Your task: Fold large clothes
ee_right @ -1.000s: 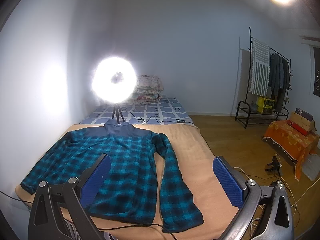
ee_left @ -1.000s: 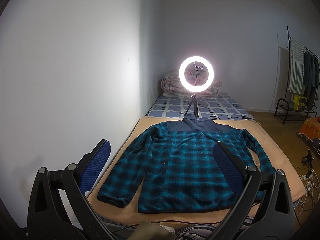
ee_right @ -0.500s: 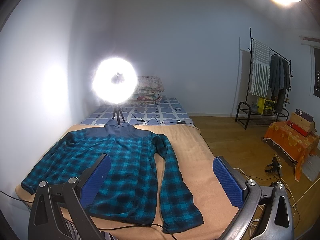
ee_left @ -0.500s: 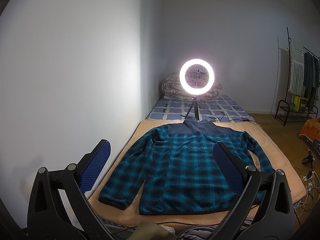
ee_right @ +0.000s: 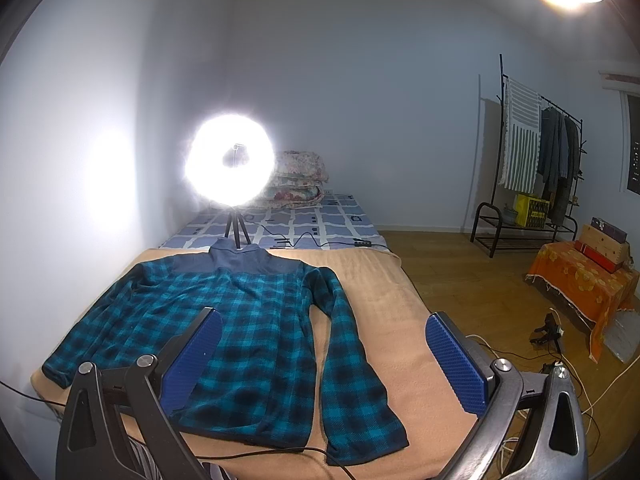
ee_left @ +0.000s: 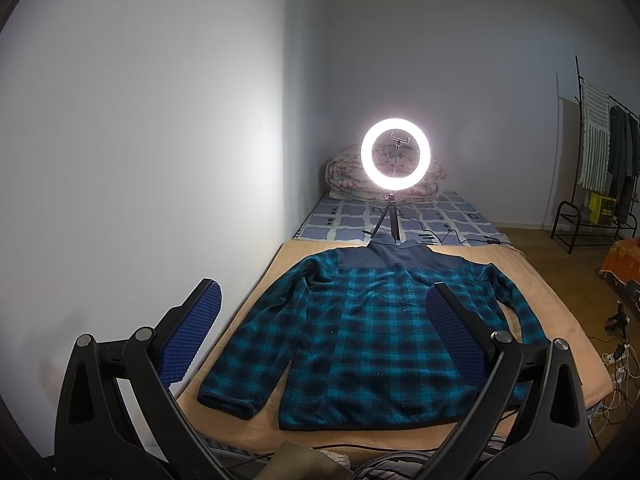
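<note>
A teal and black plaid fleece jacket (ee_left: 360,336) (ee_right: 256,320) with a dark blue yoke and collar lies flat on a tan blanket (ee_left: 560,320) (ee_right: 392,308), sleeves spread down at both sides. My left gripper (ee_left: 320,336) hovers open above the near hem, nothing between its blue pads. My right gripper (ee_right: 324,356) is open too, held over the jacket's right sleeve (ee_right: 352,376) and touching no cloth.
A lit ring light on a small tripod (ee_left: 395,160) (ee_right: 230,160) stands just beyond the collar, its cable (ee_right: 312,240) trailing across the bed. A wall runs along the left. Clothes rack (ee_right: 528,172), orange-draped box (ee_right: 580,280) and floor cables (ee_right: 568,364) lie right.
Both views have shifted very slightly; the jacket sits a little lower in the left wrist view. The jacket itself has not moved and both grippers stay open.
</note>
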{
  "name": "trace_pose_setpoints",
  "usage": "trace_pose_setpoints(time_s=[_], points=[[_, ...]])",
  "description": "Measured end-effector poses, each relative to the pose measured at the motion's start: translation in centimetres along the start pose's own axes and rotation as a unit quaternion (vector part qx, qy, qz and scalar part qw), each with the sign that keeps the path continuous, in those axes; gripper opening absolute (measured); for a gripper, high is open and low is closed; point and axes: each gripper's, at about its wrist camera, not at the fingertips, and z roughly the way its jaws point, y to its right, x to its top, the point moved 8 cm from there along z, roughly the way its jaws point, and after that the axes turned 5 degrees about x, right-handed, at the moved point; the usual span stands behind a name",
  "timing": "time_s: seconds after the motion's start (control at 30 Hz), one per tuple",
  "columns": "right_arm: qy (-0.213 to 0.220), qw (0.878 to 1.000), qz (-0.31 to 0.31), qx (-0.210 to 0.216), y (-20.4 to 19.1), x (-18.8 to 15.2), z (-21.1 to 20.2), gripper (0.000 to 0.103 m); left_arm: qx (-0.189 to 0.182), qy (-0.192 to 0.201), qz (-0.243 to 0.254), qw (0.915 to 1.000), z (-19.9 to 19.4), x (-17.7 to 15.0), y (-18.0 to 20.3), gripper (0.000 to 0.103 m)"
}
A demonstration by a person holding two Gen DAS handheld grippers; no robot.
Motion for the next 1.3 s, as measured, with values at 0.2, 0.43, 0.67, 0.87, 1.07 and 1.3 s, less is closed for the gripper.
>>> trace_pose_setpoints(time_s=[0.2,0.43,0.67,0.87,1.07,1.3], points=[[-0.001,1.000,0.000,0.001,-0.2,0.0,0.0,0.103,0.001,0.000,0.001,1.0000,0.0,-0.1,-0.1,0.103],[-0.001,1.000,0.000,0.001,-0.2,0.0,0.1,0.103,0.002,0.000,0.000,1.0000,0.1,-0.2,-0.2,0.103],[-0.001,1.000,0.000,0.001,-0.4,-0.2,0.1,0.103,0.003,0.001,-0.001,1.0000,0.2,-0.3,-0.3,0.103],[-0.001,1.000,0.000,0.002,-0.4,-0.2,0.1,0.103,0.005,0.001,0.001,1.0000,0.5,-0.5,-0.6,0.103],[-0.003,1.000,-0.004,0.007,-1.4,-0.3,0.5,0.103,0.012,0.000,0.001,0.9999,0.9,-1.3,-1.2,0.103],[-0.004,1.000,-0.013,0.017,-2.5,0.2,1.7,0.103,0.032,-0.005,-0.002,0.9995,1.8,-2.2,-2.5,0.103]])
